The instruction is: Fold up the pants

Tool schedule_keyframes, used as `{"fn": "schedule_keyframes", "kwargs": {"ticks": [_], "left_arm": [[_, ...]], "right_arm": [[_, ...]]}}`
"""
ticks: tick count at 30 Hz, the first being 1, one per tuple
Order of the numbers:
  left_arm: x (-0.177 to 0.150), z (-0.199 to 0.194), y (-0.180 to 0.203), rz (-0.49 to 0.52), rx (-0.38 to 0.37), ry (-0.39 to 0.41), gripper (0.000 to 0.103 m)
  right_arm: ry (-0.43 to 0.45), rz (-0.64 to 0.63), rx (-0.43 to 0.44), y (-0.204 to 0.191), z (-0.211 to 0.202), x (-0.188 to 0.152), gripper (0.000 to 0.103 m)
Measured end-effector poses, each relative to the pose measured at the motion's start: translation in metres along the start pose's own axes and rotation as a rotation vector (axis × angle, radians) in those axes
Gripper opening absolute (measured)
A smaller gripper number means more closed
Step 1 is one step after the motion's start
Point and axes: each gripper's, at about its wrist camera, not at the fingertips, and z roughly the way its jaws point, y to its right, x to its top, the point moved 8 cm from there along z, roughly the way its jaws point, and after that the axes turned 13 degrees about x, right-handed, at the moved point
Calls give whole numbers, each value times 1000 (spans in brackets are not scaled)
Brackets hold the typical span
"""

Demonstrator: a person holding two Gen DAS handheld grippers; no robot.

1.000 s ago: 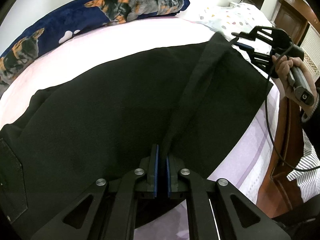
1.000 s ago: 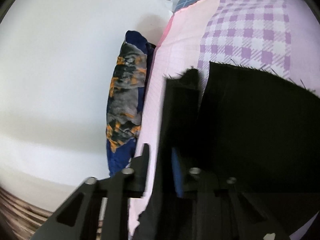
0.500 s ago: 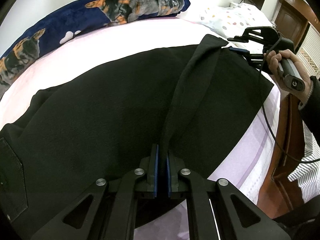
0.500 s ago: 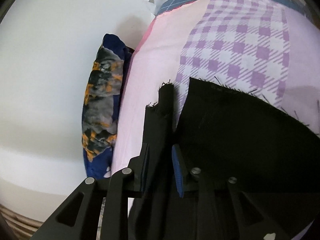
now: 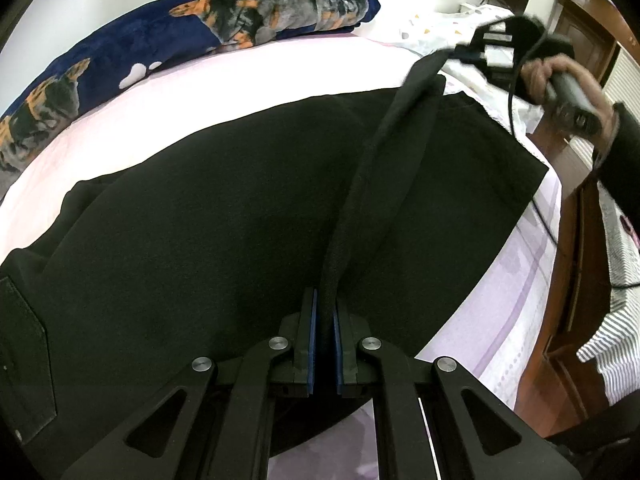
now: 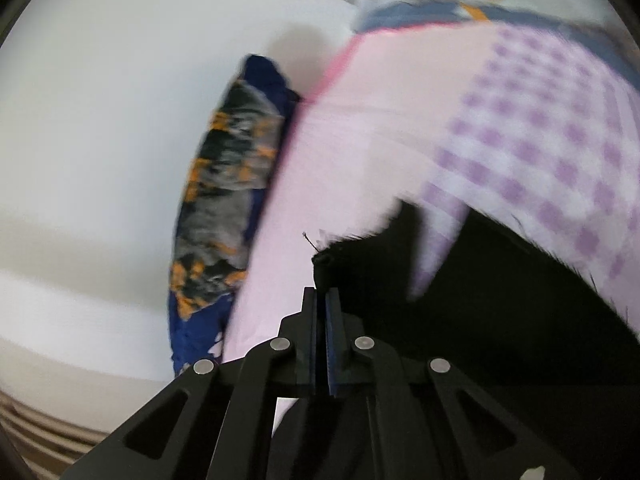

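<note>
Left wrist view: the pants (image 5: 224,216) lie spread flat on the bed (image 5: 280,68), black cloth covering most of the pink sheet. A blue pillow (image 5: 160,32) lies along the bed's far edge, well apart from the pants.

Left gripper (image 5: 324,344): clenched on a raised ridge of pant cloth at the bed's near edge. The ridge runs taut from these jaws to the right gripper (image 5: 480,54), held in a hand (image 5: 560,76) at the bed's far right corner.

Right gripper, right wrist view (image 6: 321,340): the jaws stand together, having just closed. The frayed hem (image 6: 360,248) sits at the fingertips. Whether cloth is pinched between the pads cannot be told; the frame is blurred.

Handling: the cloth is soft, limp and fairly thick. It will sag between grip points and drag on the sheet. Take hold at hem and seam edges, where the layers bunch and give the pads purchase.

Hidden: the waistband end is cut off at the left of the left wrist view, with only a pocket (image 5: 24,356) showing. The lower layers cannot be seen.
</note>
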Motion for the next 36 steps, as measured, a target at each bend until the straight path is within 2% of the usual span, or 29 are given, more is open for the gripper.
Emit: {"fn": "schedule_keyframes", "kwargs": {"ticks": [7, 12, 17, 21, 24, 27, 32, 36], "left_arm": [[4, -6, 2, 10, 32, 19, 8], [8, -13, 1, 22, 29, 44, 8], [6, -14, 7, 57, 25, 45, 8], [0, -7, 14, 101, 40, 32, 8], [-1, -5, 17, 128, 58, 34, 8], [0, -4, 17, 138, 69, 35, 8], [-1, -2, 18, 149, 85, 32, 8], [0, -2, 19, 145, 85, 29, 8]], "right_arm": [[-19, -90, 51, -64, -10, 2, 5], [18, -130, 52, -75, -48, -9, 5], [81, -96, -26, -37, -102, -30, 5], [127, -14, -120, 20, -139, -47, 4], [125, 59, -175, 62, -150, -57, 4], [121, 97, -177, 85, -148, -63, 4], [115, 118, -73, 87, -140, -62, 7], [97, 118, -88, 92, -136, -66, 12]]}}
